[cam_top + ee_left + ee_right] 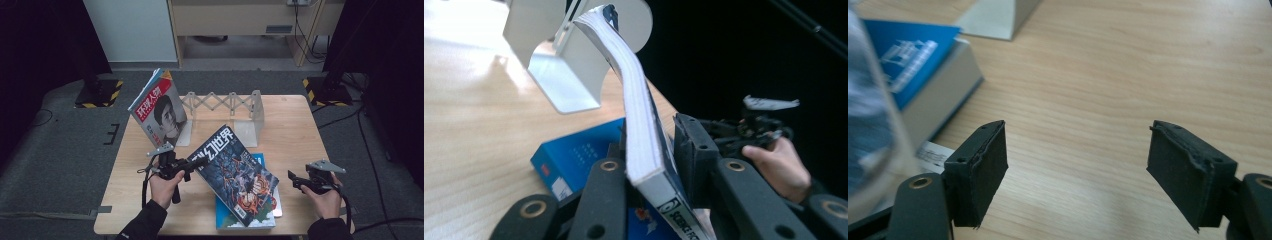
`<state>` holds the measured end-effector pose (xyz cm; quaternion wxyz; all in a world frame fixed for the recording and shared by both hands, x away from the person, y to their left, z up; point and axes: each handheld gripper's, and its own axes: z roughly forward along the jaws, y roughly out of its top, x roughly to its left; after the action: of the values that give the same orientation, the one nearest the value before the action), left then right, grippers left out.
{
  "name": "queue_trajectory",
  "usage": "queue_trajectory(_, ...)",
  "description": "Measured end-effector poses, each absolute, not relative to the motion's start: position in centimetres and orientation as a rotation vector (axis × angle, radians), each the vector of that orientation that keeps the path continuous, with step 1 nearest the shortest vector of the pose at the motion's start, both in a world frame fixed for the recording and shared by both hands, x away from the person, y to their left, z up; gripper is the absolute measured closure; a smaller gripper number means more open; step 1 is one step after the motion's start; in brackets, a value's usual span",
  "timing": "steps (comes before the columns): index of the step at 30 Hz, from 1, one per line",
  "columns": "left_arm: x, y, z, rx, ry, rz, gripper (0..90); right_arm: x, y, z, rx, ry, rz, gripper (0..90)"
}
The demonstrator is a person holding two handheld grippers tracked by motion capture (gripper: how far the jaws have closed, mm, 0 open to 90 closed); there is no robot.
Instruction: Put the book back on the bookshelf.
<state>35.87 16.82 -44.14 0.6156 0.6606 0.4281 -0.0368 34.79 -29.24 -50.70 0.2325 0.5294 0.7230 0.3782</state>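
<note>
Currently, work in hand: the left gripper is lifting the dark science-fiction magazine by its near-left edge, tilted above the blue book.
Left gripper state: its jaws are clamping on the magazine's spine edge; in the left gripper view the white page block is sitting squeezed between the two black pads.
Right gripper state: the right gripper is holding nothing, its jaws standing wide apart over bare table.
Key relation: the magazine is lying to the right of the left gripper, its long axis running from far-left down to near-right; the free near-right corner is pointing toward the right gripper, which is near but not touching.
Nearer hand: the left hand is already on it; the right hand is just off its right side.
Likely destination: the metal bookstand at the far side, where a red-and-white magazine is leaning at the left end; the slots to its right are looking free.
Risk: the magazine is sagging from a one-edge grip, so it may be needing support on the right.
</note>
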Motion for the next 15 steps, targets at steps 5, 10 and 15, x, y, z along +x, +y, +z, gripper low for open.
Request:
queue_trajectory(5,35.9,17.1,-43.1,1.498,0.978,-0.088,77.5,35.1,-29.8,-51.4,1.479,1.999,0.98,23.5)
queue_trajectory(10,36.1,17.4,-41.7,1.457,0.971,-0.088,79.5,35.4,-30.1,-52.1,1.485,2.049,0.897,21.2)
queue_trajectory(15,36.3,17.7,-40.5,1.428,0.961,-0.1,81.5,35.6,-30.3,-52.8,1.495,2.076,0.863,17.1)
